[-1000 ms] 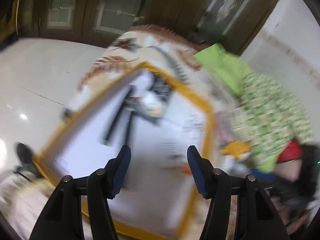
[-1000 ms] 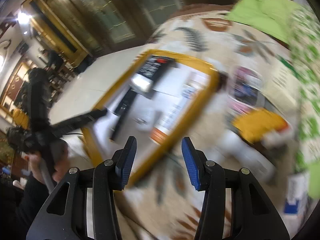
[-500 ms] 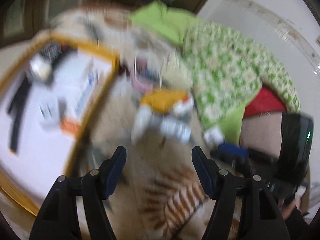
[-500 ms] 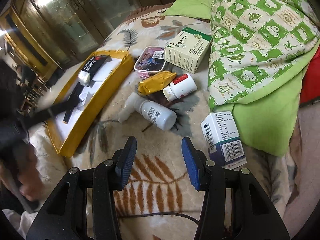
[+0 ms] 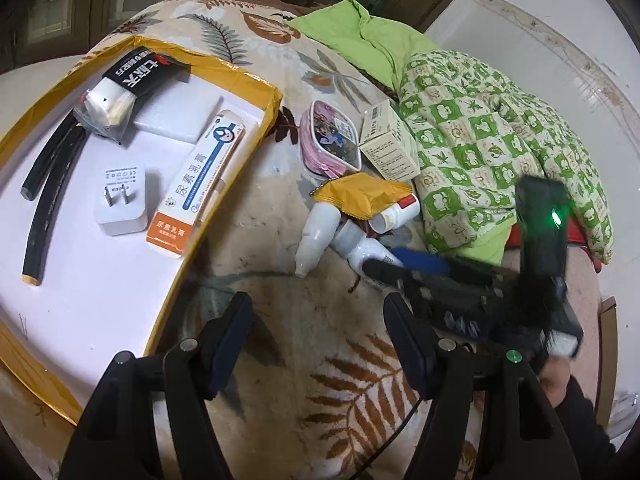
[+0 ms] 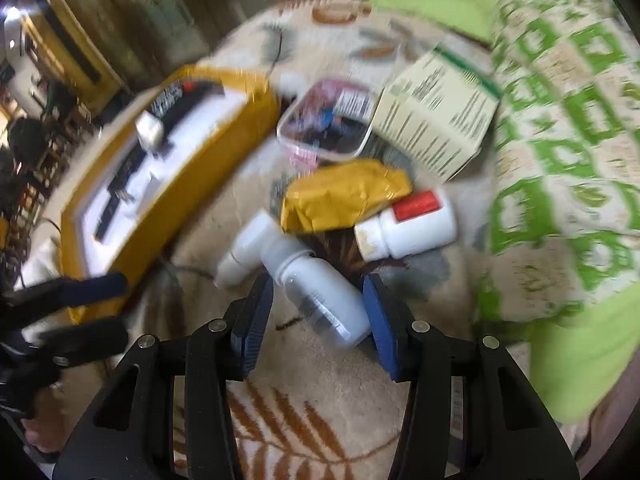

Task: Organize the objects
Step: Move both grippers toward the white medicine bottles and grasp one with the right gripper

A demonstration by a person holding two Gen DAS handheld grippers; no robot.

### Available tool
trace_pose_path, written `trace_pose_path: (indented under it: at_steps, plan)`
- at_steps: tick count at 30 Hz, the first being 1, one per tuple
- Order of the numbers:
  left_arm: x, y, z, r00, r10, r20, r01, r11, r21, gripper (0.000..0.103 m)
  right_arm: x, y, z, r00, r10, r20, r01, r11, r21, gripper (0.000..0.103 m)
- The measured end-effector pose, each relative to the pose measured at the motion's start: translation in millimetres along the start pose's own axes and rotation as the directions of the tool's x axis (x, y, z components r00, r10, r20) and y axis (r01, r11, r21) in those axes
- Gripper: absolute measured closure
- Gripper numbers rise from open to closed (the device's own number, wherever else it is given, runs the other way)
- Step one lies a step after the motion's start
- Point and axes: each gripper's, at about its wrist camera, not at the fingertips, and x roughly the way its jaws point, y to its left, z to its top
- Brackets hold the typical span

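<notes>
The white bottle [image 6: 320,300] is straddled by the right gripper [image 6: 320,320], jaws parted, unpressed. The left gripper [image 5: 318,344] is held wide, empty.

On the bed cover [image 5: 280,344], the open box [image 5: 272,96] lies at the left side, and in it the plug adapter [image 5: 120,196] lies just left of the cream carton [image 5: 200,184], with the cables [image 5: 48,184] along its left edge. Right of the box, near the middle of the cover, the pouch [image 5: 332,140] touches the medicine carton [image 5: 390,146] on its right. In front of them the snack packet [image 6: 344,196] lies partly on the small bottle [image 6: 408,228], and the larger bottle [image 6: 320,296] lies nearest, while the quilt [image 5: 500,140] covers the right edge.
</notes>
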Motion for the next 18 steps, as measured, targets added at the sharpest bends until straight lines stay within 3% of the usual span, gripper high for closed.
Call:
trace_pose_path:
  at_steps: [3, 6, 9, 10, 12, 18]
  plan:
    - [2.7, 2.8, 3.1, 1.0, 0.008, -0.002, -0.008, 1.0, -0.01, 0.035, -4.9, 9.5, -15.7, 0.998, 0.068, 0.009, -0.068, 0.998, -0.005, 0.056]
    - [6.3, 6.0, 3.0, 1.0, 0.018, -0.015, -0.018, 1.0, -0.02, 0.035, 0.9, 19.1, -23.7, 1.0, -0.026, 0.012, 0.026, 1.0, -0.007, 0.056]
    - [7.9, 8.0, 3.6, 0.999, 0.027, -0.017, -0.028, 0.999, -0.027, 0.035, 5.2, 16.5, -21.6, 1.0, 0.007, 0.026, -0.008, 0.998, 0.054, 0.056]
    - [8.1, 7.6, 4.1, 0.999, 0.042, -0.016, -0.042, 0.999, -0.022, 0.035, 8.9, 15.7, -20.9, 1.0, -0.019, 0.015, 0.018, 0.997, 0.069, 0.056]
    - [7.0, 4.4, 7.1, 0.998, 0.068, -0.001, -0.068, 0.998, 0.004, 0.035, 14.0, 13.9, -22.2, 0.999, -0.032, -0.013, 0.033, 0.996, 0.086, 0.064]
    - [25.7, -16.6, 21.4, 0.992, 0.123, -0.037, -0.117, 0.985, 0.125, 0.035, -5.2, -4.0, -34.3, 0.999, -0.05, 0.019, 0.045, 0.977, 0.207, 0.065]
